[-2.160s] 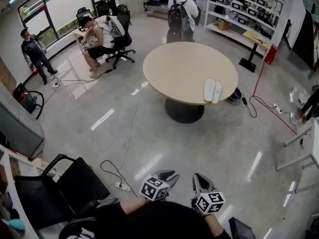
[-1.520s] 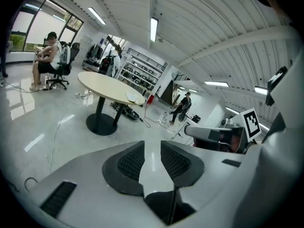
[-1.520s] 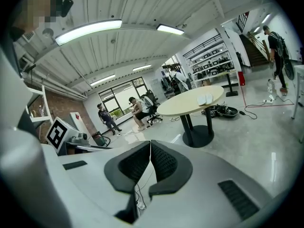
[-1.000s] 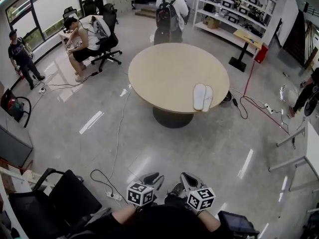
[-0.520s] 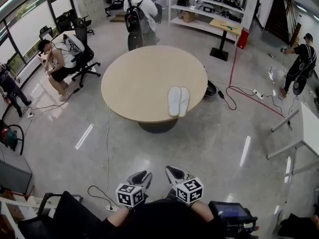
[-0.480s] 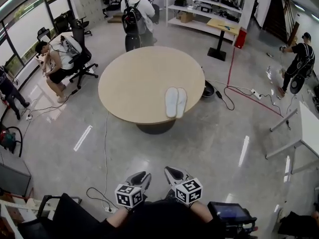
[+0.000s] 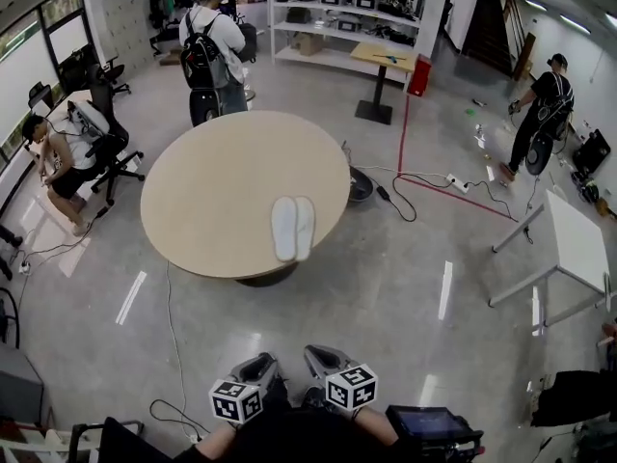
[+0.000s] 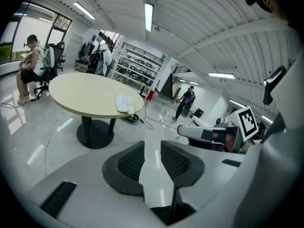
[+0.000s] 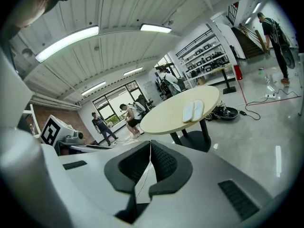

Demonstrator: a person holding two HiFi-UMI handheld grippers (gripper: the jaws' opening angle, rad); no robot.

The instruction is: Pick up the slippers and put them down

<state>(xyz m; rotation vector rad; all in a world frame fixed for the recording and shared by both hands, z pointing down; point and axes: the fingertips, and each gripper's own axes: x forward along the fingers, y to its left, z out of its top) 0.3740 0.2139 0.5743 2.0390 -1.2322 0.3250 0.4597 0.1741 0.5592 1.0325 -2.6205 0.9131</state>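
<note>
Approach step: left claw part-open, right claw shut, both empty; slippers on table well ahead, so next walk closer and open wide.

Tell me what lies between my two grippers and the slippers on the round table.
Only bare shiny floor and the table with its near rim before the slippers, seen in the head view.

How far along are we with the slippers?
Nothing is done yet: the slippers lie side by side near the edge of the round table, untouched. Nothing is in hand: the left gripper is open and empty, the right gripper shut on nothing, both well short of the table. Left: reach the table, pick them up, put them down.
</note>
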